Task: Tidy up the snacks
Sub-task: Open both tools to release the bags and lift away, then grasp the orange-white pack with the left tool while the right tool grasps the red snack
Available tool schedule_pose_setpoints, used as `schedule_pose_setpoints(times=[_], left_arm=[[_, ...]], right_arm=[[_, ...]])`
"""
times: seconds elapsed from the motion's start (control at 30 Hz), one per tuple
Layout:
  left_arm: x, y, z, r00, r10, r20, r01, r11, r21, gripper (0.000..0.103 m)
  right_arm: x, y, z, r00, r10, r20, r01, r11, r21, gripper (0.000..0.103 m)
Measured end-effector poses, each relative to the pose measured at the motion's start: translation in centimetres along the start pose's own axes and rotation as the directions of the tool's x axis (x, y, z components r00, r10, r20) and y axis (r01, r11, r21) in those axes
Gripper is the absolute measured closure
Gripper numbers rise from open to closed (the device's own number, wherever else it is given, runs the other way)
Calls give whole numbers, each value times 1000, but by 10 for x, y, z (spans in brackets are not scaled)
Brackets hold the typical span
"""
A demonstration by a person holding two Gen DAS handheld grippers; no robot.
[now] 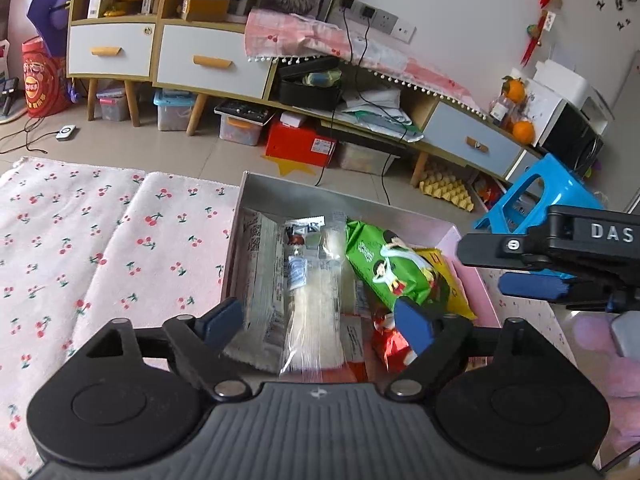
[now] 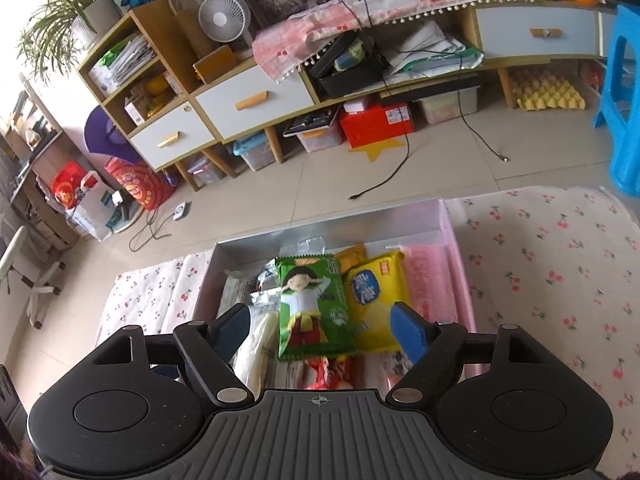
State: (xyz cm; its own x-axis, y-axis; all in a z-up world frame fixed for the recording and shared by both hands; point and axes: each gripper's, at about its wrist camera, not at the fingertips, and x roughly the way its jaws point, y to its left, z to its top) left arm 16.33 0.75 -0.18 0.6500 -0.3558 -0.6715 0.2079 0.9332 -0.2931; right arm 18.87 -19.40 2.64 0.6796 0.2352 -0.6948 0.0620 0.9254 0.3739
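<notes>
With both grippers (image 1: 320, 320) (image 2: 322, 330) spread empty over the box (image 1: 340, 192), the green bag (image 2: 312, 304) could easily get snagged and dragged out.

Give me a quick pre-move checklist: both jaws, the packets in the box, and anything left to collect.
1. Left gripper jaws open, nothing between the pads: ok.
2. Right gripper jaws open, nothing gripped: ok.
3. Green snack packet lies flat inside the box, on top of other packets: ok.
4. Yellow packet beside it, inside the box: ok.
5. Clear-wrapped packet lies within the box walls: ok.
6. Snacks left outside the box: none visible on the cherry-print mat; beyond these views, cannot tell.
</notes>
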Motion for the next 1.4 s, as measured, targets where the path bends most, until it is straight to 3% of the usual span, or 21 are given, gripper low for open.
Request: schedule_pose_setpoints(times=[0.4, 0.7, 0.93, 1.03, 1.23, 1.4], left_arm=[[-37, -19, -18, 996, 76, -53, -72, 995, 76, 1], [-47, -38, -41, 989, 131, -74, -120, 982, 144, 0], [-44, -53, -68, 988, 126, -89, -107, 977, 186, 0], [-36, -65, -80, 986, 123, -112, -95, 970, 225, 1], [-20, -89, -95, 987, 73, -145, -28, 956, 292, 1], [-6, -102, -102, 983, 54, -178, -2, 960, 280, 2]], right_arm=[[-51, -12, -34, 999, -34, 3, 34, 999, -15, 14], [-76, -22, -57, 993, -120, 13, 121, 991, -65, 13], [-75, -49, -87, 996, -85, 30, 86, 995, -39, 12], [-62, -57, -90, 989, -141, -36, 139, 990, -38, 12], [-53, -74, -88, 982, -164, -95, 165, 986, 3, 12], [-44, -82, -88, 976, -166, -143, 170, 985, 13, 12]])
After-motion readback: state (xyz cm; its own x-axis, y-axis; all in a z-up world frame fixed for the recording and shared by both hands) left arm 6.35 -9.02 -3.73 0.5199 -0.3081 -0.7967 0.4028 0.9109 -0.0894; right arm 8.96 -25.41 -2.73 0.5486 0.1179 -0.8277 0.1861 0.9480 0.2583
